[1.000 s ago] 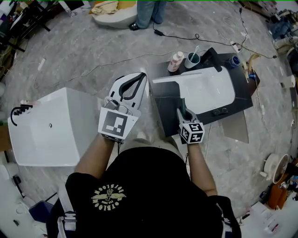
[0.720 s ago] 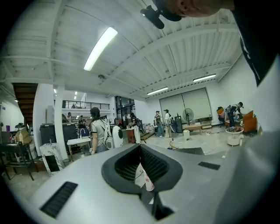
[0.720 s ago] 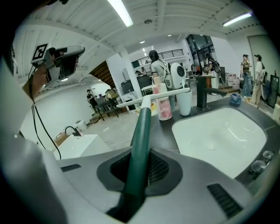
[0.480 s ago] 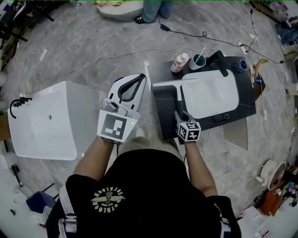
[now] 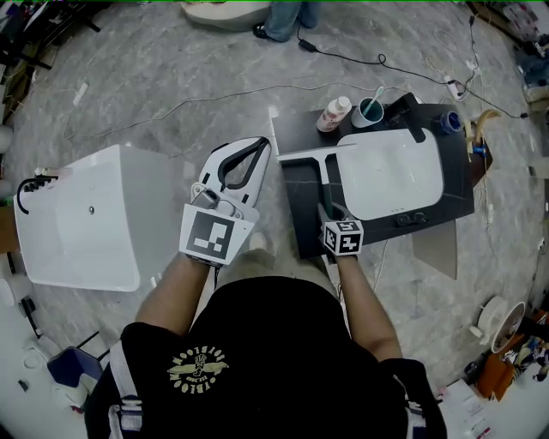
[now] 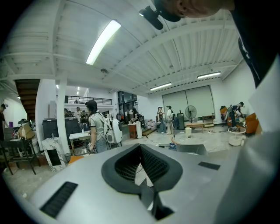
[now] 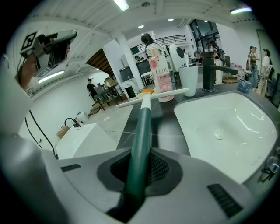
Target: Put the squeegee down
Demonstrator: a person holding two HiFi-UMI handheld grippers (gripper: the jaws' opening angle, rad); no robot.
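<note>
Far to the left of the sink [image 5: 390, 176], a white tub [image 5: 77, 219] sits on the grey floor [image 5: 154, 77]. Between the tub and the sink, the left gripper [image 5: 244, 159] is held over the floor, well clear of the counter. In its own view the left gripper [image 6: 140, 164] has its jaws together at the tips with nothing between them, and only floor shows through the small gap lower down.

Just left of the sink lies a bare strip of the dark counter [image 5: 296, 214]. The right gripper [image 5: 325, 208] hangs over this strip near the sink's near-left corner, pointing down and away from the person. Its jaws are closed narrow on the squeegee [image 5: 319, 176], which it holds by the green handle [image 7: 142, 131]. The handle runs along the sink's left edge. The white blade [image 5: 304, 153] lies crosswise by the sink's far-left corner. Whether the blade touches the counter cannot be told.

From the right gripper view, the sink [image 7: 227, 127] fills the right side, white and rounded.

Behind the sink's far edge stand a pink bottle [image 5: 333, 113], then a cup [image 5: 371, 110] with a brush in it. To the right of those a black tap [image 5: 413, 120] reaches over the far rim. A thin cable [image 5: 214, 99] trails over the floor beyond the sink. A person's legs [image 5: 287, 17] stand further off, past the bottle.
</note>
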